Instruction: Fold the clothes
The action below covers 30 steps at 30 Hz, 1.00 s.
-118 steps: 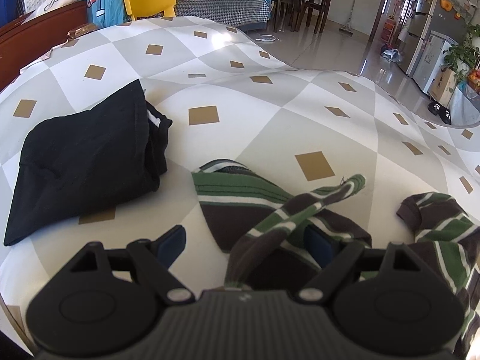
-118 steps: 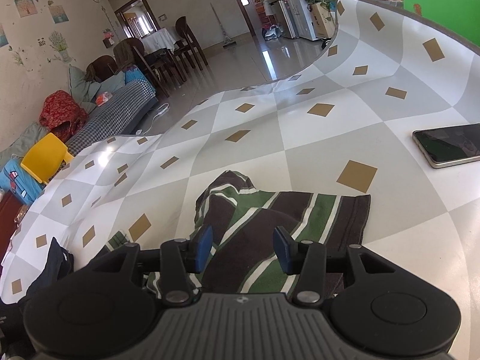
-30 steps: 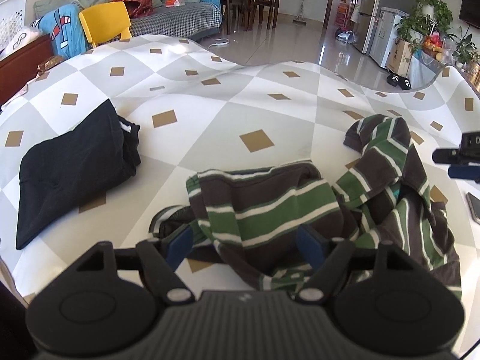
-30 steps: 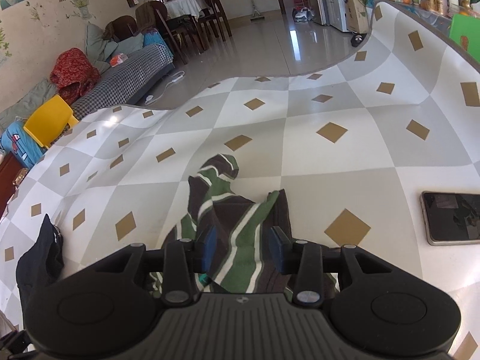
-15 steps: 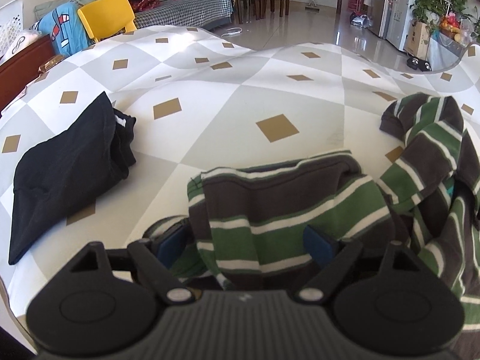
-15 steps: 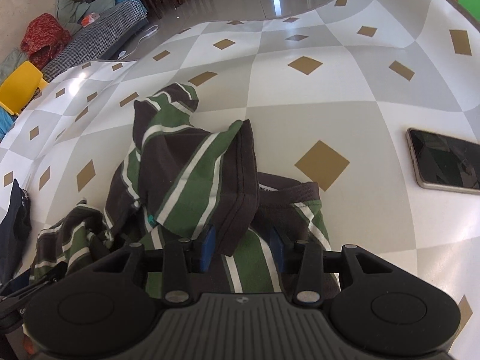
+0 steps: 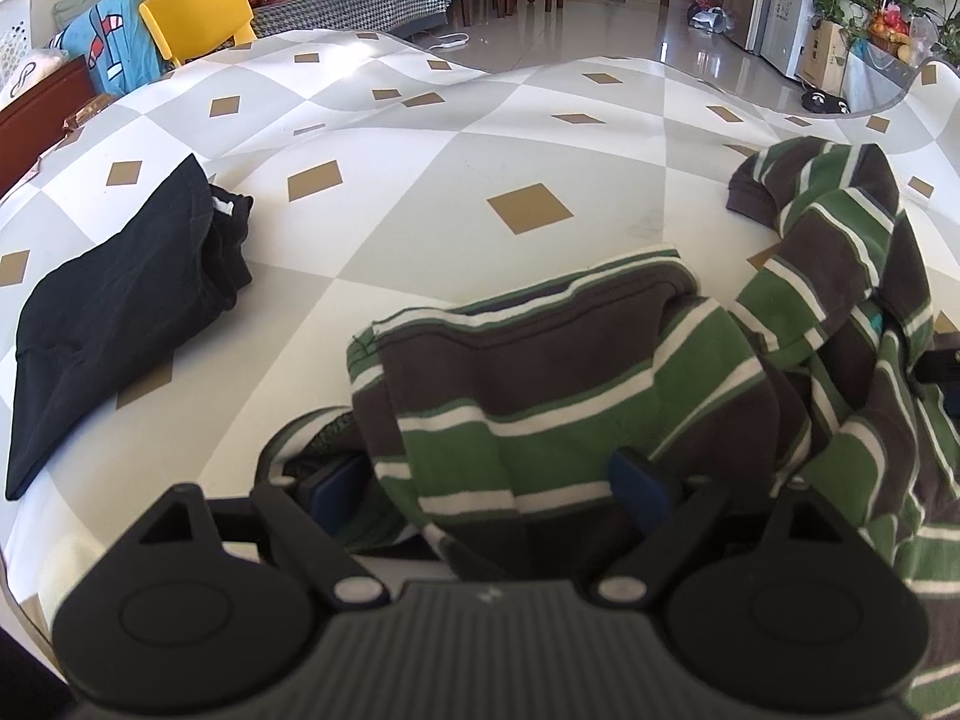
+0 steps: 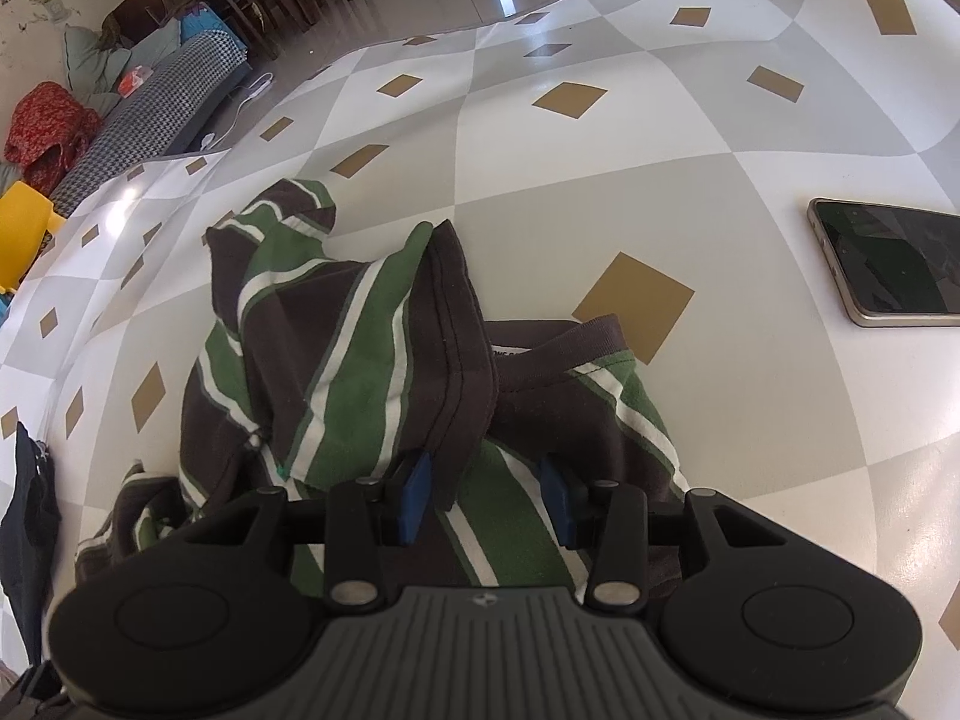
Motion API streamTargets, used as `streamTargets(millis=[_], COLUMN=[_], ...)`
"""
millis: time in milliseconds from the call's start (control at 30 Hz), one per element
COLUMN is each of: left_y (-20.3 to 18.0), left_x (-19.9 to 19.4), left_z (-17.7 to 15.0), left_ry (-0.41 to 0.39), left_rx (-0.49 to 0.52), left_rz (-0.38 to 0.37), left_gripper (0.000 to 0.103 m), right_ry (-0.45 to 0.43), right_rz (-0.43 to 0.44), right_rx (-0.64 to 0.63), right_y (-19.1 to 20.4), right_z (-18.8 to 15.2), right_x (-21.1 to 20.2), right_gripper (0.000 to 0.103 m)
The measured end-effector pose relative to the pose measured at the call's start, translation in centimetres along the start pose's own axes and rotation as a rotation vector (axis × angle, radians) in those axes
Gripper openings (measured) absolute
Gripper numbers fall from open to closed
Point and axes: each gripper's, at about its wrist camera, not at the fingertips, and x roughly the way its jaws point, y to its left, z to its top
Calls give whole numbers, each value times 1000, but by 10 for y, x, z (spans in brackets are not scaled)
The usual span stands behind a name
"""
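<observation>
Left gripper [image 7: 489,489]: my jaws are opening, with a fold of the striped shirt [image 7: 570,384] lying loose between the pads. Best to let it drop flat before backing out, so the fold keeps.

Right gripper [image 8: 486,495]: half-spread over the dark hem; whether it pinches, I cannot tell.

The shirt is bunched, brown, green and white, collar just past my right fingers. Further left, a folded black garment [image 7: 120,306]; further right, a phone [image 8: 888,261].

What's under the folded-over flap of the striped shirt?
More of the same striped shirt: its neckline and label show beside the flap. What lies beneath on the checkered tablecloth is covered.
</observation>
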Motion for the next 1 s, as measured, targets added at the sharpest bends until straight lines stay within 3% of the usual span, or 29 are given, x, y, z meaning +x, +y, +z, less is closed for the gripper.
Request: streamTargets(millis=[367,567,867,1000], left_y=[-22,-32,-47,-44], left_x=[-17,-26,-34,-42], left_z=[-24,-33,-44,-43], left_ry=[35,53,124,97], left_rx=[44,47,85,71], left_rz=[-44,-61,-130,-156], left_gripper=[88,89,98,97], right_ry=[-25,-17,10,10], right_rz=[76,59,125,144], right_rx=[204,206,304,314], right_y=[-21,-23,-30,-29], right_z=[13,12,9,7], right_x=[-11,-9,-3,-2], right_gripper=[40,41,42,41])
